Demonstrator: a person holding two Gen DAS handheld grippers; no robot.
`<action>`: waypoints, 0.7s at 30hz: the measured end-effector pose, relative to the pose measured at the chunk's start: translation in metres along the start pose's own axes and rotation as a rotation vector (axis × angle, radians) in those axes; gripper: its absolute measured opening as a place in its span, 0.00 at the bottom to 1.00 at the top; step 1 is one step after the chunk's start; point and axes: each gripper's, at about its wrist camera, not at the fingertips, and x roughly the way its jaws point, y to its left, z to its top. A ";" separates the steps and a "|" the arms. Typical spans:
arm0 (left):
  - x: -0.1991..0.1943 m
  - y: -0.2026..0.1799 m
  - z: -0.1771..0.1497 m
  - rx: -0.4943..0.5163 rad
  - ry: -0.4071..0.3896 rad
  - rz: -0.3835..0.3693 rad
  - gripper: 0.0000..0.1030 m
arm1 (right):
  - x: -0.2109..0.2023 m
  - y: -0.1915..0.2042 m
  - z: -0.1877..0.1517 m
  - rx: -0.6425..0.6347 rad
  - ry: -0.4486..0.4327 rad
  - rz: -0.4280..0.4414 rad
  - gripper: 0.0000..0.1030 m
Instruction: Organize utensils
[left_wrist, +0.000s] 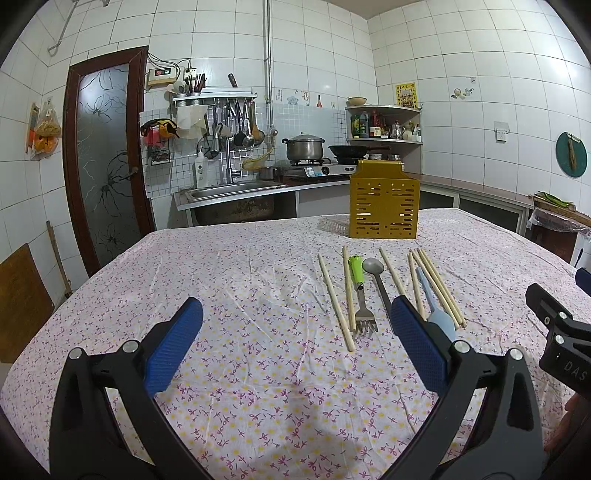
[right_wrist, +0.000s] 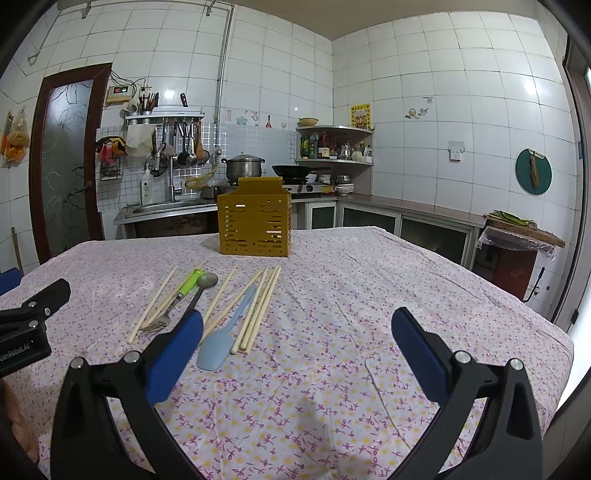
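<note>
Worktop (left_wrist: 258, 258): covered w/ a floral cloth; all utensils are laid on it, right of centre in the left wrist view, left of centre in the right wrist view.
Holder (left_wrist: 384, 206): 1 yellow slotted box, seen upright at upper centre-right of the left wrist view; well apart from the utensils, behind them.
Chopsticks (left_wrist: 439, 288): 7 counted. 2 at the left of the row, 1 between spoon and spatula, 4 bunched at the right, touching each other.
Fork (left_wrist: 360, 291): 1, green handle, tines toward the lower frame edge; just beside the 2 left chopsticks.
Spoon (left_wrist: 375, 273): 1, grey, bowl toward the holder; lower handle end hidden behind a finger.
Spatula (right_wrist: 221, 332): 1, pale blue, blade toward the lower frame edge, touching the bunch.
Left gripper (left_wrist: 295, 325): fingers spread wide, nothing held; seen above bare cloth, left of the utensils.
Right gripper (right_wrist: 297, 332): fingers spread wide, nothing held; seen right of the utensils.
</note>
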 end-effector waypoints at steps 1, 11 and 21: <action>0.000 0.000 0.000 0.000 0.000 0.000 0.95 | 0.000 0.000 0.000 0.000 0.000 0.000 0.97; 0.000 0.000 0.000 0.001 0.000 -0.001 0.95 | 0.000 0.000 -0.001 0.003 0.001 -0.004 0.97; 0.001 0.000 -0.001 0.000 0.001 -0.001 0.95 | 0.003 0.002 -0.003 0.004 0.003 -0.006 0.97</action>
